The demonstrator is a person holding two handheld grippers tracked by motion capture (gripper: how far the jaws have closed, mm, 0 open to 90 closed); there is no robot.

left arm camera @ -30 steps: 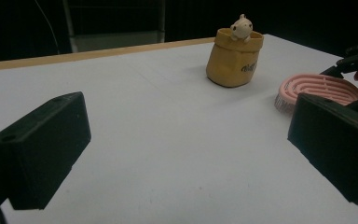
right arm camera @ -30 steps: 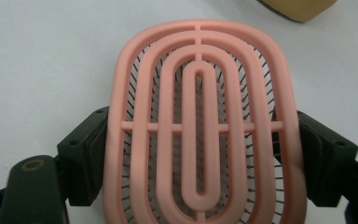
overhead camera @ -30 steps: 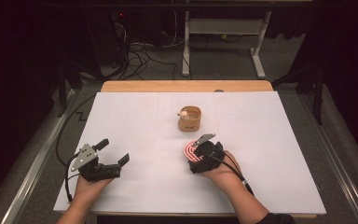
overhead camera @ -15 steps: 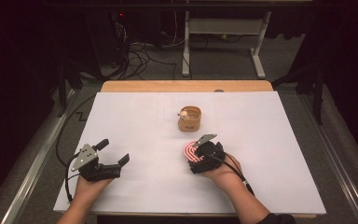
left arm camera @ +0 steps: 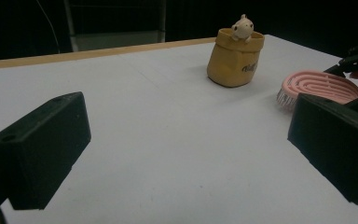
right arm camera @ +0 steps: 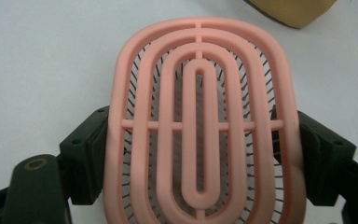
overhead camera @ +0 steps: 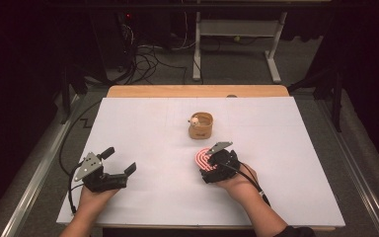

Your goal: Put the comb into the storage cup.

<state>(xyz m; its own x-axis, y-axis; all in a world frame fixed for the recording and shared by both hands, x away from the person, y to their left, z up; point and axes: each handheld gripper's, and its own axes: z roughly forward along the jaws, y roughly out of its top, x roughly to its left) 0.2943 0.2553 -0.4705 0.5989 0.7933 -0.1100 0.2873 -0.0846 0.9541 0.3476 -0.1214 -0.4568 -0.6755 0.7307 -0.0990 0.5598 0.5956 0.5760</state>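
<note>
The right gripper (overhead camera: 211, 163) clamps its jaws on both sides of the pink brush (right arm camera: 200, 126), bristles down near the table's (overhead camera: 143, 123) middle, just short of the pouch (overhead camera: 200, 125), while the left gripper (overhead camera: 121, 173) rests wide open and empty near the front-left corner.

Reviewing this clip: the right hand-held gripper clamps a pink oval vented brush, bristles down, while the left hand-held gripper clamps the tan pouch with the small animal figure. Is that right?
Not quite. The left hand-held gripper is open and holds nothing; the tan pouch with the small animal figure stands apart on the white table, as the left gripper view shows. The right hand-held gripper does clamp the pink oval vented brush, bristles down.
</note>
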